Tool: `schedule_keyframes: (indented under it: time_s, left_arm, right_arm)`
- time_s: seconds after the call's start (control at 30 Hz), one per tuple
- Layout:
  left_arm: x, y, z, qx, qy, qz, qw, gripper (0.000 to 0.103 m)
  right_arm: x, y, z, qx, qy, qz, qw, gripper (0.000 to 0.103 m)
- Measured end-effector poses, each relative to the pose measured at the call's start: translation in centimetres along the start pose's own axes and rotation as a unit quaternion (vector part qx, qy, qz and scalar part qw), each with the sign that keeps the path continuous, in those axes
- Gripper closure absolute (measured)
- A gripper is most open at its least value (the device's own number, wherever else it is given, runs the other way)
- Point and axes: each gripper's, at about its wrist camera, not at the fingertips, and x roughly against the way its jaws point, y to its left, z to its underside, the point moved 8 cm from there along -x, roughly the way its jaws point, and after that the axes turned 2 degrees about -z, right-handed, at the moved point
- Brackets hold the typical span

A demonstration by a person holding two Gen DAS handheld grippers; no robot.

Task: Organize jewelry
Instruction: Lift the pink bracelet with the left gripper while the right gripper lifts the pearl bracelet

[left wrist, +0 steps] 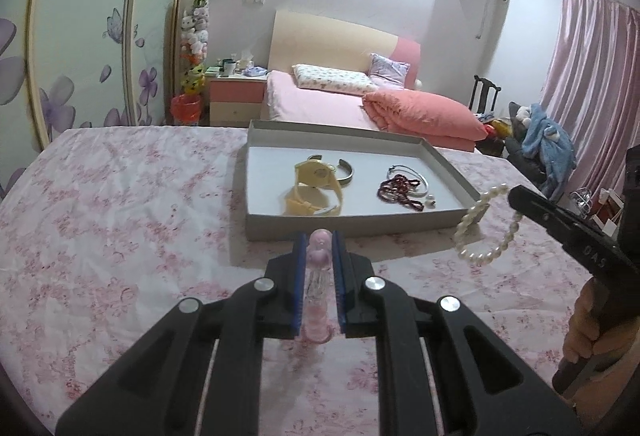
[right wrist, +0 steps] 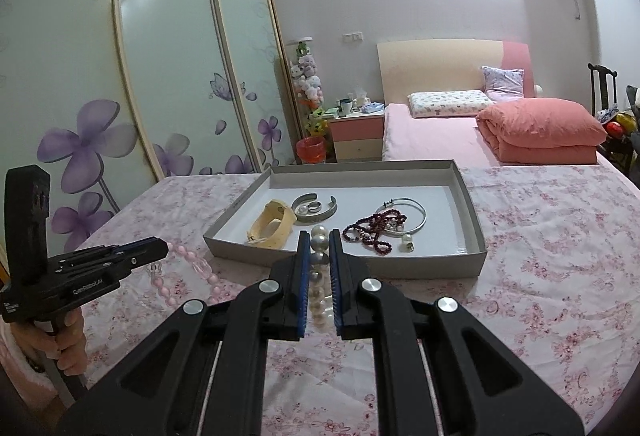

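Right now both tools are raised above the worktop, which wears a pink flowered cloth, and each has a piece of jewelry clamped in it.

The left tool is closed tight on a pink bead bracelet; the beads run up between its blue pads and poke out at the tips. From the other side the same bracelet droops in a loop of pink and clear beads below the left tool, hanging over the cloth.

The right tool is likewise closed, gripping a pearl bracelet; a column of pearls sits between its pads. Seen from the left, the pearl bracelet hangs as an open ring from the tip of the right tool, just off the near right corner of the tray. A hand grips that tool's handle; another hand holds the left one.

Beyond both tools sits a shallow grey tray. Inside it lie a yellow watch at the left, a metal cuff touching it, a silver bangle at the right, dark red beads overlapping the bangle, and a small pearl earring just beside them.

Behind the worktop stands a bed with a folded pink quilt.
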Motion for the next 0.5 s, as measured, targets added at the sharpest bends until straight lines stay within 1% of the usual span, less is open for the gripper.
schedule_keyframes:
  time_s: [0.23, 0.5]
  left_arm:
    - [0.5, -0.5, -0.3, 0.002, -0.009, 0.010, 0.9999, 0.090]
    - [1.2, -1.0, -0.8, 0.001, -0.024, 0.009, 0.9997, 0.090]
  right_arm:
    - [0.3, 0.5, -0.1, 0.003, -0.010, -0.002, 1.000, 0.093]
    - [1.2, 1.4, -0.5, 0.017, -0.036, 0.009, 0.999, 0.093]
